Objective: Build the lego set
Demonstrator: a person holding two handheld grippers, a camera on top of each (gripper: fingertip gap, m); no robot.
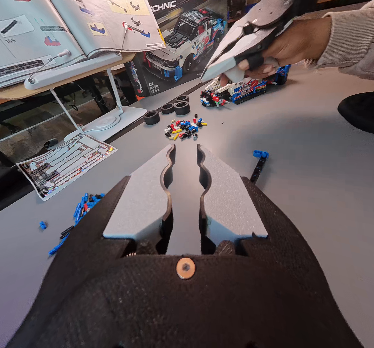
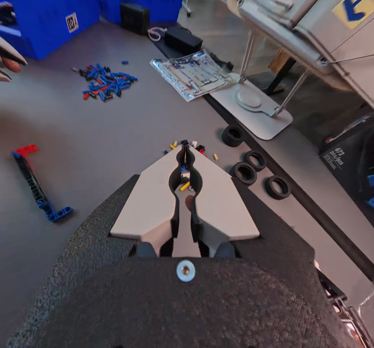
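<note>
Only left wrist view shows half-built car

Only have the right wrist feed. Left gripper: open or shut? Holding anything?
Observer: The left gripper is open, with nothing between its fingers.
Operator: Where's the car build? I can't see it.
Observer: The part-built car sits on the table beyond the mixed parts pile, partly behind the hand holding the right gripper.
Operator: Manual?
Observer: The instruction booklet lies open on the white stand, left of the car, with wire clips holding its pages down.
</note>
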